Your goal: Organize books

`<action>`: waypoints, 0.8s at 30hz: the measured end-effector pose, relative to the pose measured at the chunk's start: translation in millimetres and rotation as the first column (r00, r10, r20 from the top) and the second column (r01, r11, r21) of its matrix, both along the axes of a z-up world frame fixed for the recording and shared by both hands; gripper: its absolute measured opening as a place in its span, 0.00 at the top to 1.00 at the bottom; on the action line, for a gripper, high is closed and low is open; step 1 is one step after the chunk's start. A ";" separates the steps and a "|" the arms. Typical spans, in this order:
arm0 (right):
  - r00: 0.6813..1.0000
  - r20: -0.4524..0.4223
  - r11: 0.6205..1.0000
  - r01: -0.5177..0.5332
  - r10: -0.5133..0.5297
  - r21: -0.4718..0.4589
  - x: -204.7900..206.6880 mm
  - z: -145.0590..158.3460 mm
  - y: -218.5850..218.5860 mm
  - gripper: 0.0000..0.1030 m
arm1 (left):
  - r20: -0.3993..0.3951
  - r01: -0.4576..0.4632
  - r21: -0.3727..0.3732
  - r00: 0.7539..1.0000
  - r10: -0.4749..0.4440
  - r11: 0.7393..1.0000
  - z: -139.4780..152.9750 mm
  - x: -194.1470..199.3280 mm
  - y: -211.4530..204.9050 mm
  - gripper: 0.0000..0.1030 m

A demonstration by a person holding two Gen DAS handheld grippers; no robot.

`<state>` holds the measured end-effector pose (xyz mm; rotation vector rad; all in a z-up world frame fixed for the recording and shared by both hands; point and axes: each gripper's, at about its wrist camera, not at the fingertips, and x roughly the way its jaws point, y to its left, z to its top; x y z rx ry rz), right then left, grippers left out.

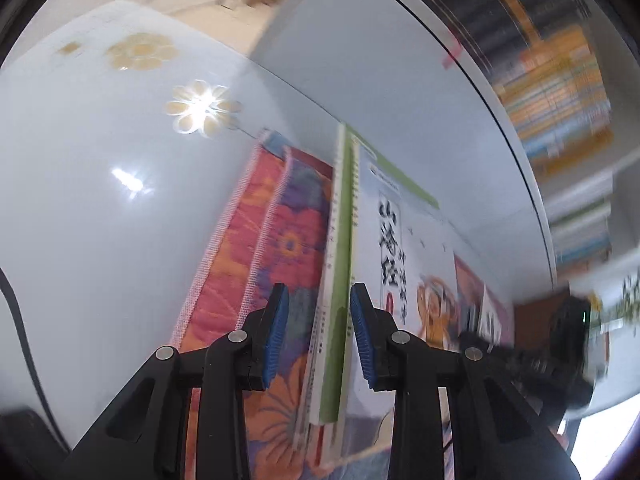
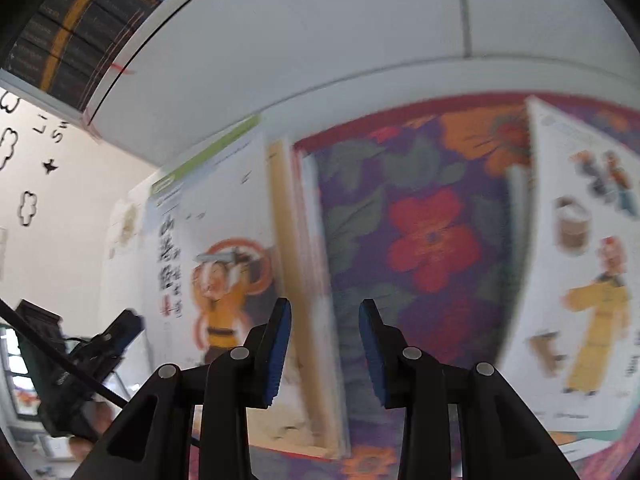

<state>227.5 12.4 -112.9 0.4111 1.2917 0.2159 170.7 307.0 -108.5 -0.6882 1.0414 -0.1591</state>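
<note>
A few thin books stand on edge on a floral cloth. The outer one is a white book with black characters, an orange cartoon figure and a green spine. My left gripper straddles that spine, open, its blue pads clear of it on both sides. In the right wrist view my right gripper is open around the page edges of the same white book, with gaps at both pads. Another white book with a yellow-robed figure leans at the right.
The floral cloth lies on a white shelf board with a white back wall behind. A glossy white panel with flower prints is at the left. Rows of shelved books blur at the far right. The other gripper shows at the left.
</note>
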 end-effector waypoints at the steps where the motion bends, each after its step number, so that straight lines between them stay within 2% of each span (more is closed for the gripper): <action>1: 1.000 0.012 1.000 -0.007 0.007 -0.017 -1.0 1.3 3.3 0.67 | -0.013 -0.004 -0.035 1.000 0.003 0.999 -3.0 -0.1 -2.1 0.72; 2: 0.999 0.025 1.000 -0.019 0.020 -0.024 -1.9 3.3 6.7 0.67 | -0.032 0.017 -0.100 0.999 -0.020 0.995 -7.8 0.8 -7.5 0.72; 3: 0.999 0.020 0.999 -0.031 0.031 -0.007 -2.0 3.0 9.3 0.67 | -0.044 0.021 -0.117 0.999 -0.026 0.993 -9.5 0.8 -10.8 0.69; 5: 0.999 0.001 0.998 -0.039 0.039 0.044 -3.8 0.0 13.8 0.65 | -0.059 0.040 -0.101 0.997 -0.046 0.994 -11.0 -0.4 -22.2 0.69; 8: 0.997 0.046 0.998 -0.055 0.055 0.004 -10.2 5.1 16.4 0.65 | -0.057 0.051 -0.107 0.997 -0.058 0.993 -12.7 -8.1 -27.3 0.69; 11: 0.992 0.126 0.998 0.032 -0.025 -0.059 -14.8 15.6 -2.6 0.65 | -0.073 0.029 -0.084 0.997 -0.035 0.996 -14.1 -11.9 -19.4 0.69; 13: 0.993 0.097 0.992 0.082 -0.073 -0.093 -9.6 9.2 -16.8 0.65 | -0.085 0.022 -0.101 0.996 -0.030 0.995 -14.3 -12.1 -14.6 0.69; 16: 0.996 0.004 0.996 0.086 -0.086 0.009 -10.1 -4.3 -31.3 0.65 | -0.059 0.024 -0.085 0.998 -0.029 0.996 -1.0 -19.3 -13.3 0.69; 19: 0.997 0.017 0.997 0.077 -0.078 0.025 -40.5 1.3 -38.9 0.65 | -0.026 0.031 0.016 0.999 -0.030 0.999 17.4 -37.1 -27.0 0.69; 21: 0.992 0.038 0.993 0.115 -0.116 0.038 -70.5 6.5 -59.3 0.65 | -0.028 0.050 0.010 0.998 -0.050 0.999 20.4 -44.6 -39.8 0.69; 22: 0.990 0.042 0.990 0.136 -0.137 0.038 -81.2 5.9 -65.8 0.64 | -0.021 0.089 0.003 0.996 -0.088 0.996 23.3 -49.5 -55.3 0.69; 24: 0.975 0.049 0.977 0.213 -0.215 0.031 -106.4 7.0 -95.6 0.56 | -0.009 0.162 0.025 0.987 -0.162 0.986 28.6 -52.7 -88.2 0.69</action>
